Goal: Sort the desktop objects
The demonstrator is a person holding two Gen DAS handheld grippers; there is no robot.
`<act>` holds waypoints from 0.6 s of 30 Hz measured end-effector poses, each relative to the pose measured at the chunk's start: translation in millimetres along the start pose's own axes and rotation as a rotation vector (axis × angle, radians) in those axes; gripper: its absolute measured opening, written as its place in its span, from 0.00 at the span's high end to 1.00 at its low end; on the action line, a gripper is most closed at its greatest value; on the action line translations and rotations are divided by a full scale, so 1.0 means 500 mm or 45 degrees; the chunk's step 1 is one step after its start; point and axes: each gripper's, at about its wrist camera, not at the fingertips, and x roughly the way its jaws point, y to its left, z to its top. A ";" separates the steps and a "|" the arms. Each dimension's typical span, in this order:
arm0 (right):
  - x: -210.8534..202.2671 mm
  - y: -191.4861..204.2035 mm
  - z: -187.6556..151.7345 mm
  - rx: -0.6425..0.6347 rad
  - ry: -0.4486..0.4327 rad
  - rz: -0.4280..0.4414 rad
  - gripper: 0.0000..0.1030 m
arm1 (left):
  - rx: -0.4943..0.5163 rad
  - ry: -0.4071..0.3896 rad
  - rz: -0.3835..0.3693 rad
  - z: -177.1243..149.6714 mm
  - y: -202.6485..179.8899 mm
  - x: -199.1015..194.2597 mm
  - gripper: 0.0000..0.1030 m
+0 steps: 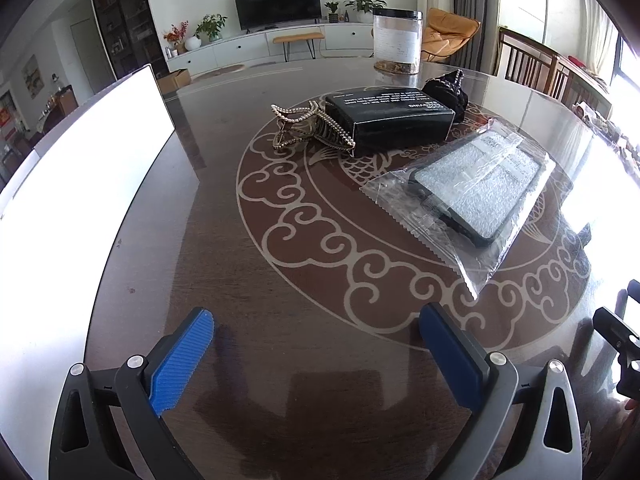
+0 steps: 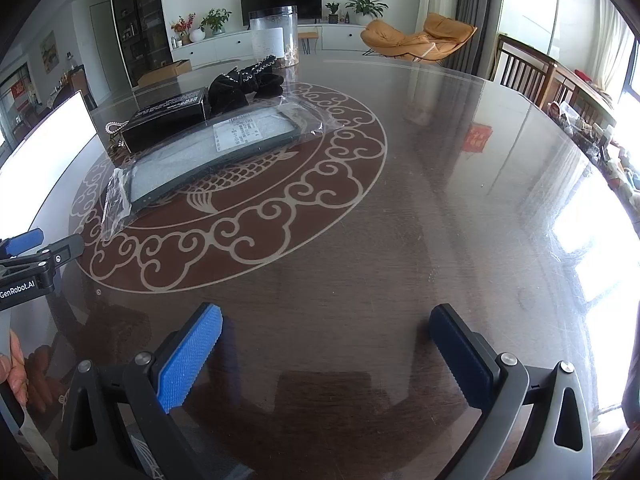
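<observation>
On the dark round table (image 1: 280, 264) lie a gold hair claw (image 1: 308, 128), a black box with white print (image 1: 390, 120), a black scrunchie (image 1: 448, 94) and a phone case sealed in a clear bag (image 1: 476, 196). My left gripper (image 1: 316, 332) hovers open, well short of them, nothing between its blue pads. In the right wrist view the bagged case (image 2: 216, 152), the box (image 2: 168, 118) and the scrunchie (image 2: 244, 88) sit far left. My right gripper (image 2: 326, 330) is open over bare table. The left gripper (image 2: 24, 258) shows at that view's left edge.
A bright white bin or panel (image 1: 72, 208) stands at the table's left edge (image 2: 44, 152). A clear jar with a black lid (image 1: 397, 40) stands at the far side. Wooden chairs (image 1: 532, 62) line the right. A hand (image 2: 16, 364) holds the left tool.
</observation>
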 end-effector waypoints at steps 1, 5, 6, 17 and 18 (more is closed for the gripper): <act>0.000 0.000 0.000 0.000 0.000 0.000 0.00 | 0.004 -0.003 0.005 0.000 -0.001 -0.001 0.00; 0.000 0.000 0.000 -0.001 0.000 -0.002 0.00 | 0.004 -0.004 0.004 -0.001 0.000 -0.002 0.00; -0.001 0.001 0.000 -0.001 -0.001 -0.004 0.00 | 0.000 -0.003 0.000 -0.001 0.002 -0.002 0.00; -0.018 -0.014 -0.020 0.120 0.003 -0.089 0.00 | -0.064 0.028 -0.072 0.003 0.021 0.006 0.00; -0.018 -0.015 -0.021 0.112 0.005 -0.083 0.00 | -0.060 0.028 -0.066 0.003 0.018 0.006 0.00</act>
